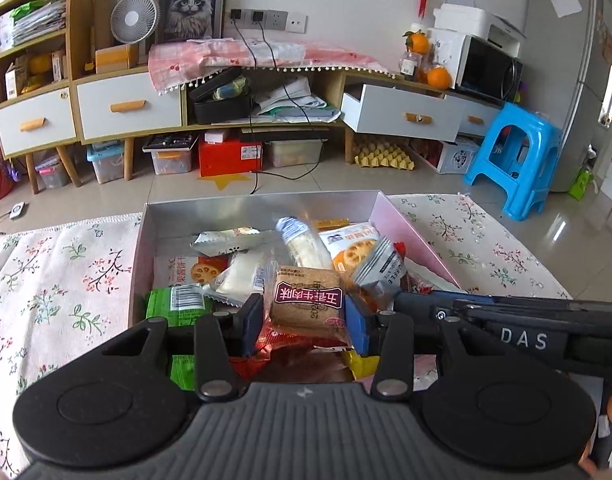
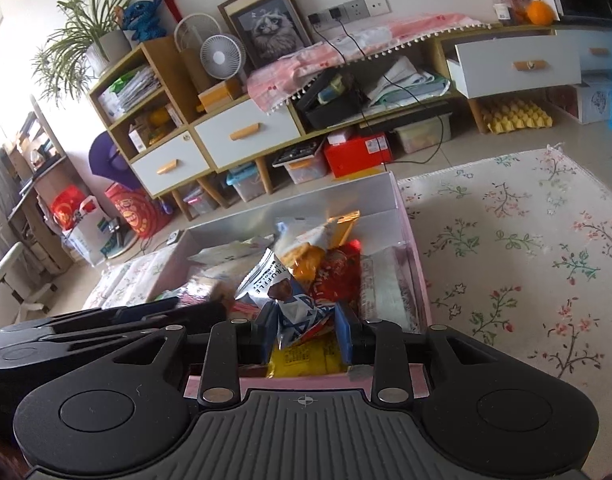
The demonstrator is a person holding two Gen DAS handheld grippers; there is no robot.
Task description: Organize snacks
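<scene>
A pink box [image 1: 410, 236] with a silver inside sits on the floral cloth and holds several snack packets. In the left wrist view my left gripper [image 1: 306, 320] is shut on a brown cake packet with a maroon label [image 1: 308, 300], over the box's near part. The right gripper's arm [image 1: 526, 320] reaches in from the right. In the right wrist view my right gripper [image 2: 304, 330] is shut on a blue and silver truffle packet [image 2: 290, 300] inside the same box [image 2: 410, 240]. The left gripper's body [image 2: 86, 324] lies at its left.
The floral cloth [image 1: 58, 276] spreads on both sides of the box. Beyond it are a tiled floor, a low cabinet with an open drawer [image 1: 402, 114], a blue stool [image 1: 518, 156], storage bins and a fridge [image 1: 566, 60].
</scene>
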